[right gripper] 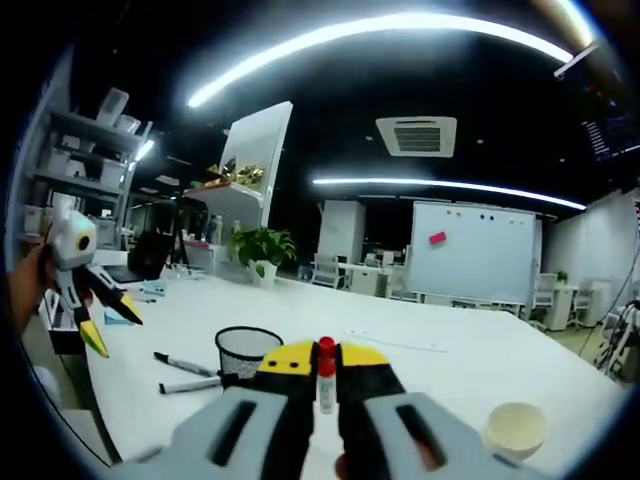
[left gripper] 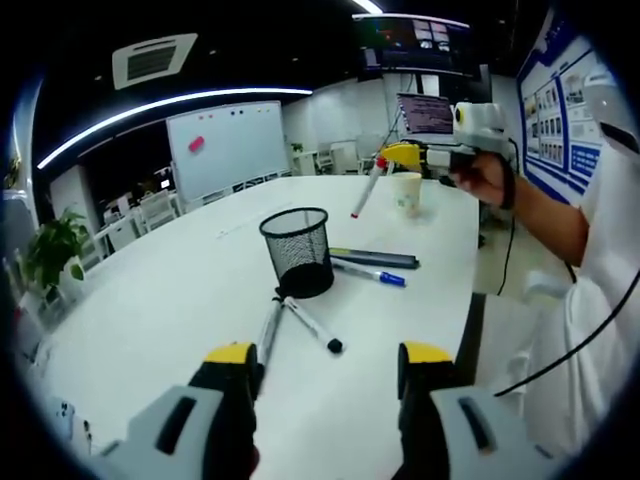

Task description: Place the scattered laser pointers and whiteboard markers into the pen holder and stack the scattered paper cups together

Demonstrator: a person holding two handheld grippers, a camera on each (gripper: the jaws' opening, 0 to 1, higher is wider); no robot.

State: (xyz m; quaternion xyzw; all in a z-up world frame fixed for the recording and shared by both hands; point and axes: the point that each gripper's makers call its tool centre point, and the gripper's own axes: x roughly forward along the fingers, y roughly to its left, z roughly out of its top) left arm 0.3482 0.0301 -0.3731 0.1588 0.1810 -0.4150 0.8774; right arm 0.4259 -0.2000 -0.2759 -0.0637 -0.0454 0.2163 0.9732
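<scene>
Table (left gripper: 180,300) first: big white meeting table, with the black mesh pen holder (left gripper: 297,250) standing upright near the middle of it. Just behind the holder lie a dark laser pointer (left gripper: 375,258) and a blue-capped marker (left gripper: 372,272), and two more black-capped markers (left gripper: 310,325) lie against its base on the near side. One paper cup (left gripper: 406,192) sits upright toward the far end. The right gripper (right gripper: 325,372) has its jaws pinched on a red-capped whiteboard marker (right gripper: 325,378), carried in the air well above the tabletop, cap up. The left gripper (left gripper: 330,368) hangs with its jaws spread, nothing between them, pointed at the holder. My take for this step: bring the red marker right over the holder's mouth, keep it close to vertical, and only let go once the tip is inside the rim, since that light mesh looks easy to knock over.
</scene>
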